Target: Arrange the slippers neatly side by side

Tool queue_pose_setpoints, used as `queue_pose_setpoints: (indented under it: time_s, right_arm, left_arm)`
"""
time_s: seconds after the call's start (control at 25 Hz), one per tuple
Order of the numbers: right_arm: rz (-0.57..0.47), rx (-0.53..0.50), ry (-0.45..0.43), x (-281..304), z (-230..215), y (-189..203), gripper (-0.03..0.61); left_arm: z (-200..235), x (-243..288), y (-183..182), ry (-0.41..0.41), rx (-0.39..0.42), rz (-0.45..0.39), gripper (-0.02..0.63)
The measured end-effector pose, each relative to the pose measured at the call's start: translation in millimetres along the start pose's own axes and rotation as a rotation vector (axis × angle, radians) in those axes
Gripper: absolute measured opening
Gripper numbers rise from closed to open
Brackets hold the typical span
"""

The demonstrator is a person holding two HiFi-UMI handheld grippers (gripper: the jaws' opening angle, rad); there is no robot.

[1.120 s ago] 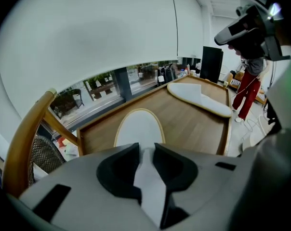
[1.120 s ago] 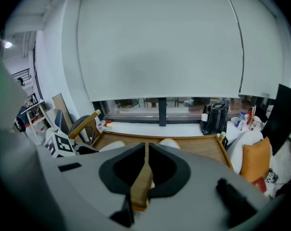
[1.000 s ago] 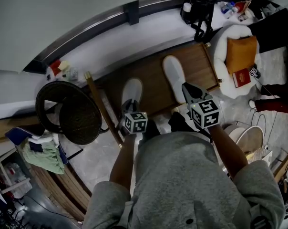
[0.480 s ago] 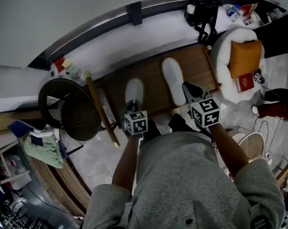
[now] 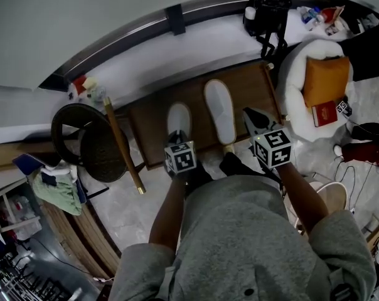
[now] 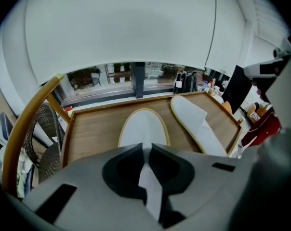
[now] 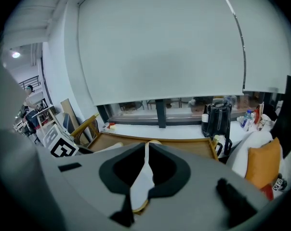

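Two white slippers lie toes away from me on a low wooden platform (image 5: 149, 127). In the head view the left slipper (image 5: 178, 118) is shorter in view, and the right slipper (image 5: 219, 110) sits close beside it, angled slightly. My left gripper (image 5: 176, 137) is at the left slipper's heel, shut on a white strip of it (image 6: 148, 182); the rest of that slipper (image 6: 143, 128) stretches ahead. My right gripper (image 5: 245, 113) is at the right slipper's right side, shut on it; the slipper (image 7: 141, 177) shows edge-on between the jaws.
A wicker chair (image 5: 89, 144) with a wooden arm (image 5: 122, 146) stands left of the platform. A black bag (image 5: 268, 11) sits on the sill behind. A white armchair (image 5: 296, 61) with an orange cushion (image 5: 327, 80) is at the right, green cloth (image 5: 54, 190) at the left.
The right slipper has shifted left, closer to the left slipper, with the right gripper beside it. The left slipper and left gripper have hardly moved.
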State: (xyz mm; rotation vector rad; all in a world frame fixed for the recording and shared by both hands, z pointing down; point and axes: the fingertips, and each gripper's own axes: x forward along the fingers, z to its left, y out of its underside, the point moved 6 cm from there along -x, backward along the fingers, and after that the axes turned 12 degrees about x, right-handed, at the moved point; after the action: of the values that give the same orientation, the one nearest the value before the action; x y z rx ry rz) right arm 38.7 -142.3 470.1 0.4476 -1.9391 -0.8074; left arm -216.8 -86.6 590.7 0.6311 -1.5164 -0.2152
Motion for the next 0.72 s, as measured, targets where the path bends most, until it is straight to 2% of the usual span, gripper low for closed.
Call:
queue_pose_setpoints:
  time_s: [0.36, 0.72]
  right_arm:
    - [0.028, -0.006, -0.035, -7, -52, -1, 0.04]
    - [0.036, 0.009, -0.031, -16, -97, -4, 0.04]
  left_arm:
    - [-33, 22, -28, -0.044, -0.146, 0.018, 0.037]
    - [-58, 49, -46, -0.062, -0.158, 0.049, 0.038]
